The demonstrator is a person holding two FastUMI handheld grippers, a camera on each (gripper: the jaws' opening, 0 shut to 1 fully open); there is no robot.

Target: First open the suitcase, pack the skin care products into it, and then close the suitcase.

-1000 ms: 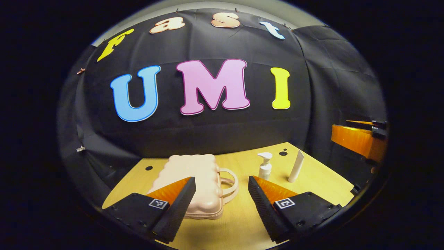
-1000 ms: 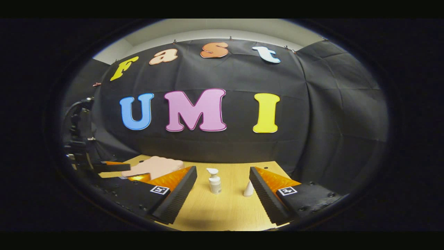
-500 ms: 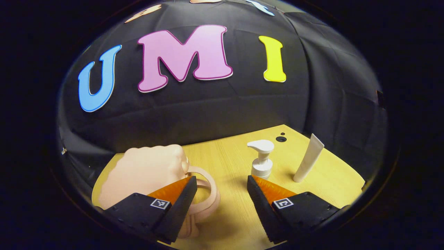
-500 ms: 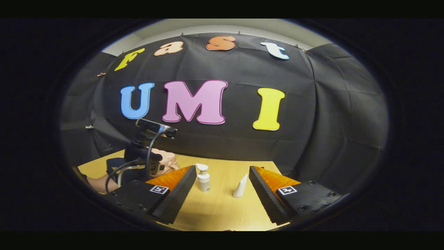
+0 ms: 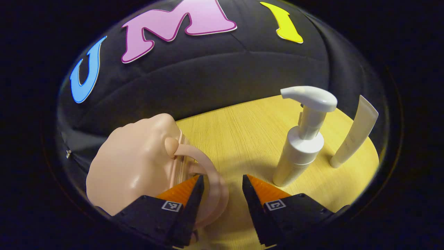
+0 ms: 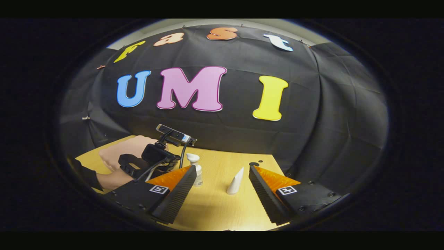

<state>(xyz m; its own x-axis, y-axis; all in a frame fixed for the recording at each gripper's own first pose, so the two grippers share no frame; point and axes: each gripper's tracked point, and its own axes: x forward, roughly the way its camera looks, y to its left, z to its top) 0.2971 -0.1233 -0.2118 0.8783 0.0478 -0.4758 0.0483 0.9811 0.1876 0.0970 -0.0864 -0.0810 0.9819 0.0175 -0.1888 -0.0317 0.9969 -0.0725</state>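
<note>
Suitcase (image 5: 135, 166) position: in the left gripper view the pale pink case is seen at lower left of the frame, lying closed on the wooden table (image 5: 242, 139), with its looped handle (image 5: 208, 177) curving toward the frame centre. The left gripper (image 5: 222, 184) is shown at the bottom of that view with its fingers spread apart; the handle loop passes between them, close to the left-hand finger, and no pinch on it is seen. Whether that finger touches the handle cannot be told.

A white pump bottle (image 5: 301, 146) is seen upright at right of centre, just beyond the right-hand finger. A white tube (image 5: 353, 133) is stood on its cap further right, leaning slightly, apart from the bottle.

In the right gripper view the right gripper (image 6: 222, 180) is shown at the bottom of the frame with its fingers set wide apart and nothing held between them. The tube (image 6: 236, 181) is framed between the fingers, further off on the table (image 6: 215, 205). The pump bottle (image 6: 196, 172) is seen just beside the left-hand finger. At left of the frame the other gripper (image 6: 149, 161) is seen, held by a hand with a dark sleeve (image 6: 86, 175), with the suitcase (image 6: 121, 151) directly behind it.
</note>
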